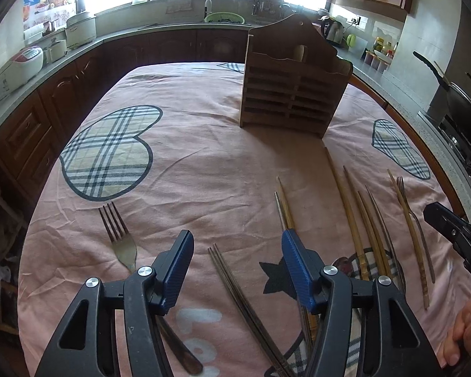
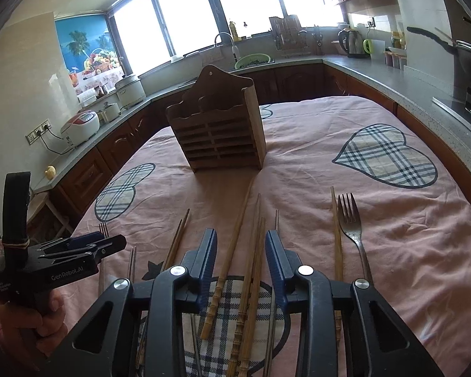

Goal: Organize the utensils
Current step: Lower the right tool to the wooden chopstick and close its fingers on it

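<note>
A wooden slatted utensil holder (image 1: 293,77) stands upright at the far middle of the table, also in the right wrist view (image 2: 219,128). Several bamboo chopsticks (image 1: 358,220) and thin metal ones lie on the cloth in front of it. One fork (image 1: 119,235) lies left, another fork (image 2: 351,223) right. My left gripper (image 1: 237,264) is open and empty above a dark chopstick pair (image 1: 235,286). My right gripper (image 2: 241,248) is open and empty over the bamboo chopsticks (image 2: 251,270).
A pink cloth with plaid hearts (image 1: 110,154) covers the table. Kitchen counters run around it with rice cookers (image 1: 22,59), a sink (image 1: 224,17), a kettle (image 2: 350,42) and a wok (image 1: 464,106) on the stove to the right.
</note>
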Demonstrator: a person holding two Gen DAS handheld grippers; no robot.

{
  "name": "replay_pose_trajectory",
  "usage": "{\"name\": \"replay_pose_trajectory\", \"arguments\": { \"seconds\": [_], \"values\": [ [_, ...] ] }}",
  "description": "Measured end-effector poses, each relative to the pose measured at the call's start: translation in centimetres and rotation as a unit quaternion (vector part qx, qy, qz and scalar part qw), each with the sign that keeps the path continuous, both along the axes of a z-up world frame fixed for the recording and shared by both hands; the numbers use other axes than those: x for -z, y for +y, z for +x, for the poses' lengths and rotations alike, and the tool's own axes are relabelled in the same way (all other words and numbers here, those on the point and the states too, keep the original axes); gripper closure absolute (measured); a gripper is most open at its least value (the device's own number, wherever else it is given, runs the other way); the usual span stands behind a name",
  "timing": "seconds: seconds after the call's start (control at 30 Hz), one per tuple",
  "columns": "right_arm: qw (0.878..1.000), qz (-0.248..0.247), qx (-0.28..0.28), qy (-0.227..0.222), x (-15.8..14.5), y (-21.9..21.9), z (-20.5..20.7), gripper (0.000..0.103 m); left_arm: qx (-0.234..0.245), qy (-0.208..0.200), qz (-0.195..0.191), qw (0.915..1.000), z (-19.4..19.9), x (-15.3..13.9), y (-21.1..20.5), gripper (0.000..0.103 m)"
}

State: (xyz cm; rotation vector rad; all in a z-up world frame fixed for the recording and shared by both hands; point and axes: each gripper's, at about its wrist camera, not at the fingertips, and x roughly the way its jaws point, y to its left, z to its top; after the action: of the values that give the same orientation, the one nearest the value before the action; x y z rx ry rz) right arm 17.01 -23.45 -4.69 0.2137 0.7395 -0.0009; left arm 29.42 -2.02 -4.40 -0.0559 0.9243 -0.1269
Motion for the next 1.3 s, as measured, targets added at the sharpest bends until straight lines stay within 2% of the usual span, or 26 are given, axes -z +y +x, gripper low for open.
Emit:
{"name": "replay_pose_trajectory", "arguments": {
  "seconds": [0.37, 0.67, 0.73, 0.8, 0.83, 0.87, 0.93, 0.97, 1.0, 1.17, 1.3],
  "values": [
    [0.998, 0.030, -0.006, 0.047, 2.1, -1.5, 7.4, 0.071, 0.036, 0.046, -0.016, 0.9982, 7.7, 3.2, -3.1, 0.050],
    [0.995, 0.048, -0.019, 0.085, 4.5, -2.3, 13.5, 0.071, 0.060, 0.079, -0.023, 0.9948, 12.5, 5.9, -4.4, 0.051],
    [0.994, 0.049, -0.022, 0.094, 5.1, -2.3, 14.6, 0.071, 0.064, 0.090, -0.017, 0.9938, 13.4, 6.6, -4.8, 0.059],
    [0.993, 0.051, -0.025, 0.105, 5.7, -2.3, 15.6, 0.072, 0.070, 0.084, -0.002, 0.9940, 13.9, 6.9, -5.3, 0.061],
    [0.992, 0.053, -0.027, 0.111, 6.1, -2.3, 16.0, 0.073, 0.073, 0.084, 0.000, 0.9938, 14.0, 6.9, -5.5, 0.066],
    [0.991, 0.054, -0.030, 0.117, 6.4, -2.3, 16.4, 0.077, 0.077, 0.084, -0.001, 0.9936, 14.2, 7.0, -5.6, 0.071],
    [0.989, 0.052, -0.036, 0.131, 7.2, -2.1, 17.1, 0.083, 0.082, 0.086, -0.005, 0.9928, 14.5, 7.2, -5.9, 0.095],
    [0.989, 0.049, -0.038, 0.132, 7.4, -2.1, 17.3, 0.089, 0.086, 0.088, -0.010, 0.9923, 14.7, 7.4, -5.9, 0.098],
    [0.990, 0.046, -0.038, 0.131, 7.4, -2.1, 17.3, 0.096, 0.088, 0.090, -0.017, 0.9919, 14.8, 7.5, -5.8, 0.098],
    [0.989, 0.074, -0.036, 0.123, 6.9, -2.9, 17.1, 0.097, 0.092, 0.078, -0.041, 0.9918, 14.9, 6.8, -5.4, 0.099],
    [0.991, 0.084, -0.039, 0.098, 4.9, -2.9, 16.1, 0.098, 0.088, 0.056, -0.071, 0.9920, 13.7, 4.6, -4.1, 0.099]
  ]
}}
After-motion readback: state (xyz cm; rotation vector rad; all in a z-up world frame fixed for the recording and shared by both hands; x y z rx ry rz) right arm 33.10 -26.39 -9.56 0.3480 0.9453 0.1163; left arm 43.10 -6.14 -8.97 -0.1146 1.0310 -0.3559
